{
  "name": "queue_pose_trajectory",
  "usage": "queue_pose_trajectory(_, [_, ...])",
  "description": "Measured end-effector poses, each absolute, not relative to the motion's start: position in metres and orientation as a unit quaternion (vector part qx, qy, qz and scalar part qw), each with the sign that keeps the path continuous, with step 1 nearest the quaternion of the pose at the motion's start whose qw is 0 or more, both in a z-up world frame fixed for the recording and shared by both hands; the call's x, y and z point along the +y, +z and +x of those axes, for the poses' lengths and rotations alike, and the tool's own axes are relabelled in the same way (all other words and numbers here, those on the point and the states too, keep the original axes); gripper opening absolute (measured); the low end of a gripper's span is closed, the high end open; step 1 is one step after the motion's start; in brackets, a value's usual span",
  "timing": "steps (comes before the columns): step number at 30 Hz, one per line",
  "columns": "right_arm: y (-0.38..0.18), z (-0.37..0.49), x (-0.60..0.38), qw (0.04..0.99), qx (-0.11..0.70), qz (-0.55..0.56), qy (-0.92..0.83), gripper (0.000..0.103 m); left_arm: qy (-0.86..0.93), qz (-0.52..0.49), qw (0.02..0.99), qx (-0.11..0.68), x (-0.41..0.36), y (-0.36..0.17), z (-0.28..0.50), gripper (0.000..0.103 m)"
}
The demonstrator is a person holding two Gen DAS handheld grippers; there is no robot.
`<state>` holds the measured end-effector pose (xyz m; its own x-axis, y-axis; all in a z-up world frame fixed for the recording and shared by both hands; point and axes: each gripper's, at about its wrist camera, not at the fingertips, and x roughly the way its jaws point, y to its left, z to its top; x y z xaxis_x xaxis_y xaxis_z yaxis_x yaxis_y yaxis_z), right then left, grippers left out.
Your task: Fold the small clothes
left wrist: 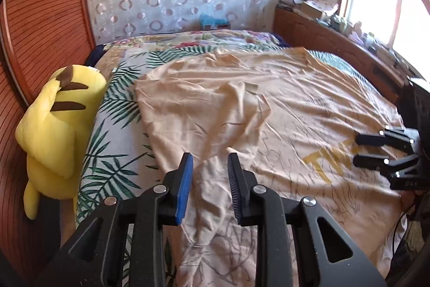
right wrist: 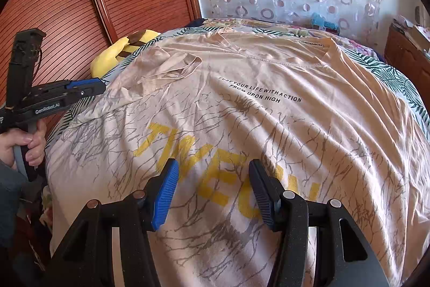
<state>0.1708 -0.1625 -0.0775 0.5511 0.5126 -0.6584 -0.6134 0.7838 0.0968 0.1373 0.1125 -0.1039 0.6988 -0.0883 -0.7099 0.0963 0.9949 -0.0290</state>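
Observation:
A beige T-shirt [left wrist: 282,109] with yellow letters and grey branch print lies spread on the bed; it also shows in the right wrist view [right wrist: 268,109]. Its left sleeve [right wrist: 172,69] is folded in over the body, wrinkled. My left gripper [left wrist: 210,160] is open and empty, jaws either side of a bunched ridge of the shirt near its left edge. It also shows from the side in the right wrist view [right wrist: 100,88]. My right gripper [right wrist: 213,166] is open and empty, just above the yellow print. It also shows at the right in the left wrist view [left wrist: 358,149].
A yellow plush toy [left wrist: 53,125] lies at the bed's left edge against a ribbed wooden headboard [left wrist: 45,26]. The leaf-print bedsheet [left wrist: 118,109] shows around the shirt. A wooden cabinet [left wrist: 336,45] with clutter runs along the right under a window.

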Motion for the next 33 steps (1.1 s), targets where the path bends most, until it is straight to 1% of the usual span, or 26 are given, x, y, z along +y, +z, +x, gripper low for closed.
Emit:
queue_pose_trajectory(5, [-0.077, 0.171, -0.162, 0.878, 0.349, -0.073, 0.32, 0.056, -0.027, 0.001, 0.905, 0.426, 0.118, -0.122, 0.15, 0.027])
queue_pose_trajectory(8, [-0.077, 0.171, -0.162, 0.878, 0.349, -0.072, 0.321, 0.056, -0.035, -0.013, 0.905, 0.424, 0.122, -0.123, 0.149, 0.027])
queue_pose_trajectory(10, [-0.077, 0.171, -0.163, 0.878, 0.348, -0.071, 0.321, 0.056, -0.049, -0.005, 0.908, 0.417, 0.118, -0.12, 0.146, 0.025])
queue_pose_trajectory(11, [-0.077, 0.171, -0.163, 0.878, 0.348, -0.07, 0.321, 0.056, -0.056, 0.006, 0.909, 0.413, 0.115, -0.119, 0.144, 0.015])
queue_pose_trajectory(12, [-0.077, 0.172, -0.164, 0.878, 0.348, -0.07, 0.321, 0.056, -0.061, 0.019, 0.91, 0.409, 0.11, -0.118, 0.141, 0.01])
queue_pose_trajectory(18, [-0.078, 0.172, -0.166, 0.877, 0.348, -0.067, 0.323, 0.056, -0.113, 0.034, 0.913, 0.391, 0.082, -0.099, 0.123, 0.01])
queue_pose_trajectory(22, [-0.078, 0.172, -0.166, 0.877, 0.348, -0.066, 0.323, 0.056, -0.15, 0.033, 0.906, 0.394, 0.061, -0.092, 0.116, 0.01])
queue_pose_trajectory(23, [-0.078, 0.172, -0.166, 0.877, 0.348, -0.066, 0.323, 0.056, -0.155, 0.034, 0.906, 0.394, 0.058, -0.09, 0.114, 0.011])
queue_pose_trajectory(24, [-0.078, 0.172, -0.166, 0.877, 0.348, -0.066, 0.324, 0.056, -0.16, 0.032, 0.905, 0.393, 0.055, -0.089, 0.113, 0.016])
queue_pose_trajectory(25, [-0.078, 0.172, -0.166, 0.877, 0.348, -0.066, 0.324, 0.056, -0.164, 0.029, 0.905, 0.392, 0.053, -0.087, 0.111, 0.019])
queue_pose_trajectory(26, [-0.078, 0.172, -0.166, 0.877, 0.348, -0.066, 0.324, 0.056, -0.168, 0.027, 0.904, 0.391, 0.053, -0.086, 0.111, 0.024])
queue_pose_trajectory(27, [-0.078, 0.172, -0.166, 0.877, 0.348, -0.066, 0.324, 0.056, -0.172, 0.025, 0.904, 0.39, 0.053, -0.085, 0.11, 0.034])
queue_pose_trajectory(29, [-0.078, 0.172, -0.166, 0.877, 0.348, -0.066, 0.324, 0.056, -0.165, 0.03, 0.906, 0.388, 0.055, -0.084, 0.109, 0.046])
queue_pose_trajectory(33, [-0.078, 0.172, -0.167, 0.877, 0.348, -0.065, 0.324, 0.056, -0.147, 0.027, 0.906, 0.395, 0.065, -0.089, 0.112, 0.046])
